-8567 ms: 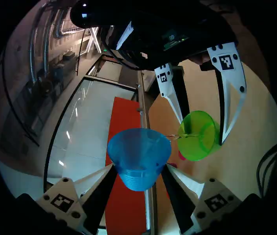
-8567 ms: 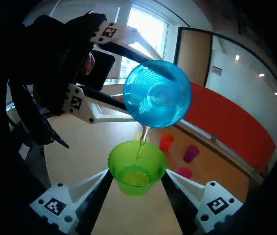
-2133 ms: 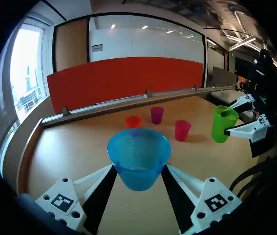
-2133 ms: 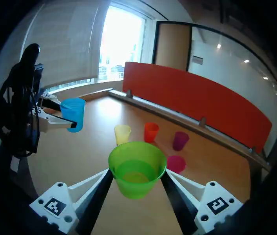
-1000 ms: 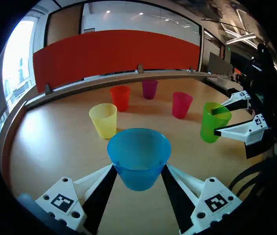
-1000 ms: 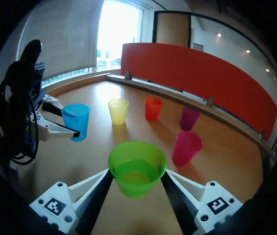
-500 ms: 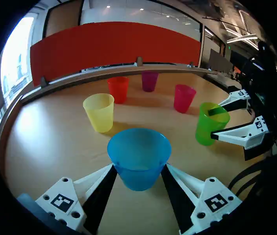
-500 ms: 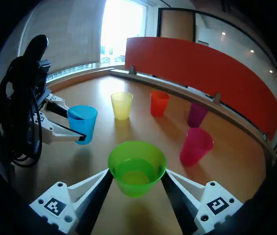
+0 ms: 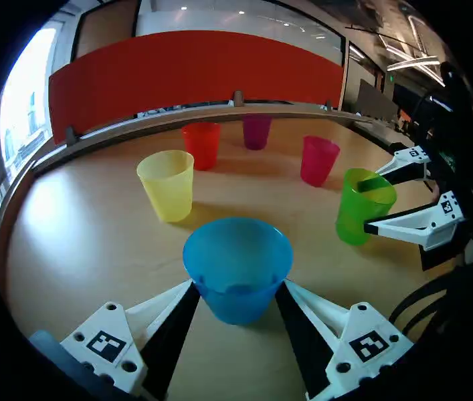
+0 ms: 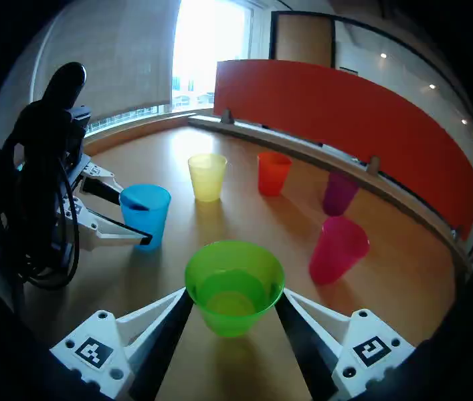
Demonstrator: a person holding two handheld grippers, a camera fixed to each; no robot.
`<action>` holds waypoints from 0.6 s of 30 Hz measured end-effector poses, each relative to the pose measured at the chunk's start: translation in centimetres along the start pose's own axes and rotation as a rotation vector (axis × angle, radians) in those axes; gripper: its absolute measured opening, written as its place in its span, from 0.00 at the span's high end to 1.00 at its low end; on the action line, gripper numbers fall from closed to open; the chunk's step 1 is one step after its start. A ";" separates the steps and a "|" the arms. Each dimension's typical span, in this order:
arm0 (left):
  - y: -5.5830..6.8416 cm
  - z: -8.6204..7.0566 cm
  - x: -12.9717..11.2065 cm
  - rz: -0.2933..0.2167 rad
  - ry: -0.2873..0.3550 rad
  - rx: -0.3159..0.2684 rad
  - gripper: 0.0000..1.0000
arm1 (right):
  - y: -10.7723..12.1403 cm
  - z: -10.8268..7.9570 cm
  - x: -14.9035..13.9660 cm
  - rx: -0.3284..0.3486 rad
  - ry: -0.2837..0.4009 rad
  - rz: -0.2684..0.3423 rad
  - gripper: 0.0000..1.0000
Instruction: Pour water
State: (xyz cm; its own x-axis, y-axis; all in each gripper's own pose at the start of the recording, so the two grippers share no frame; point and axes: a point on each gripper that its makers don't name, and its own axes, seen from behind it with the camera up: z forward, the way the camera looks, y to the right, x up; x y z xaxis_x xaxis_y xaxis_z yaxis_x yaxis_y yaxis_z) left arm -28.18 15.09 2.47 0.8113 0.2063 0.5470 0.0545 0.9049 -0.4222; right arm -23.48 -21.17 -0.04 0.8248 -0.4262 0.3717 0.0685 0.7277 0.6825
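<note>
An upright blue cup point(image 9: 237, 267) sits between the fingers of my left gripper point(image 9: 237, 287), which is shut on it; I see no water inside. My right gripper point(image 10: 235, 294) is shut on an upright green cup point(image 10: 235, 286) with a little water in the bottom. In the left gripper view the green cup point(image 9: 363, 214) and right gripper point(image 9: 368, 208) are at the right. The right gripper view has the blue cup point(image 10: 144, 215) and left gripper point(image 10: 139, 220) at the left. Both cups are low at the wooden table point(image 9: 89, 234); I cannot tell if they touch it.
A yellow cup point(image 9: 167, 184), an orange cup point(image 9: 201, 145), a purple cup point(image 9: 256, 131) and a pink cup point(image 9: 318, 159) stand in an arc farther back on the table. A red partition point(image 9: 196, 73) runs along the far edge. Dark cables point(image 10: 42, 220) hang by the left gripper.
The blue cup was tipped, pouring water into the green cup; it has since come upright. Over the last second both cups sank toward the table and drew nearer the standing cups.
</note>
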 end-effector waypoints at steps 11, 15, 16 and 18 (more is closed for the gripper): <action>-0.4 0.1 -1.3 0.033 -0.054 0.029 0.14 | -0.4 0.2 -0.5 0.011 -0.018 -0.001 0.12; -0.6 -0.3 -1.1 0.014 -0.048 0.034 0.09 | -0.4 0.4 -0.7 0.012 -0.024 -0.001 0.12; -0.6 -0.4 -1.1 0.011 -0.049 0.034 0.08 | -0.4 0.4 -0.8 0.013 -0.026 -0.002 0.12; -0.7 -0.6 -1.1 0.007 -0.052 0.034 0.08 | -0.4 0.5 -0.9 0.013 -0.030 -0.005 0.12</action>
State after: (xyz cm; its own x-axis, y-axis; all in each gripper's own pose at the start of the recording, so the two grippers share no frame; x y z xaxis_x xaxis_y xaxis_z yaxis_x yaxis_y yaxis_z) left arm -28.78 13.95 1.72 0.7805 0.2307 0.5811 0.0286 0.9153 -0.4018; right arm -24.51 -21.35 -0.38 0.8069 -0.4459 0.3874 0.0645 0.7185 0.6926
